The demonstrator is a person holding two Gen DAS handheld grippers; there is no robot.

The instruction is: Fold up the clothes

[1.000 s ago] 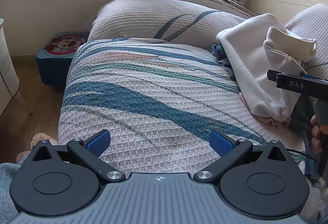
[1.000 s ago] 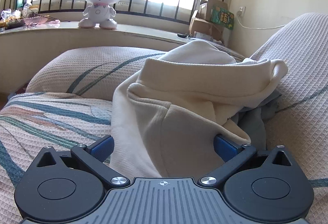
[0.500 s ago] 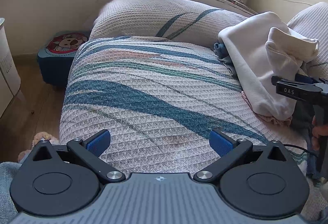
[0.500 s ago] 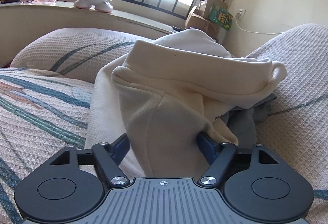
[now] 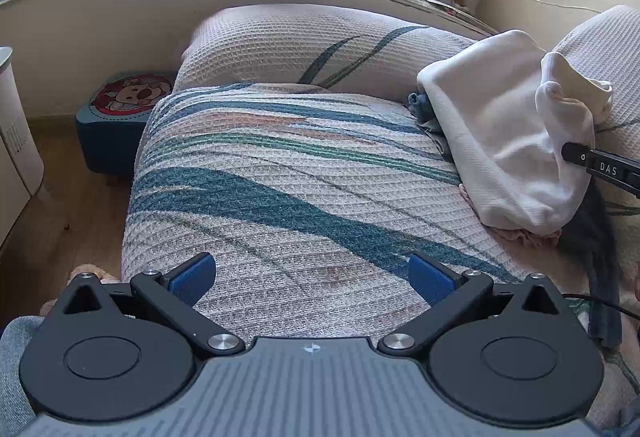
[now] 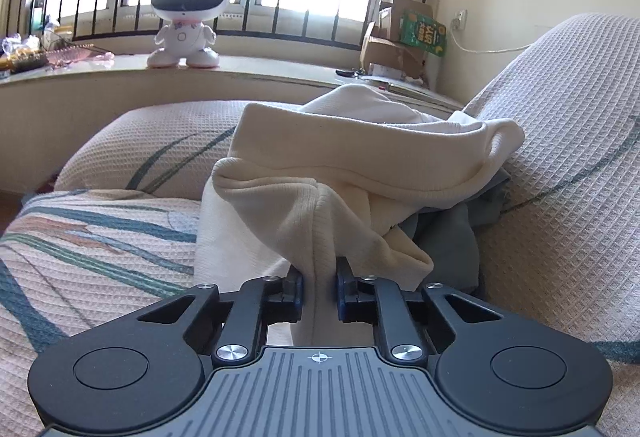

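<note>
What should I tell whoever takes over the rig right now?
Right gripper: jaws closing on a bunched fold of the cream garment; the cloth is between them, pinched.
Left gripper: jaws wide open, nothing between them, hanging over the bare striped sofa cover.
Clothes: the cream garment lies on top of a heap at the sofa's right end, with grey-blue cloth and pink cloth under it.
Done: first garment gripped.
Left: nothing is folded yet. Probably pull the cream garment free, spread it on the open cover, fold it, then work through the heap.
</note>
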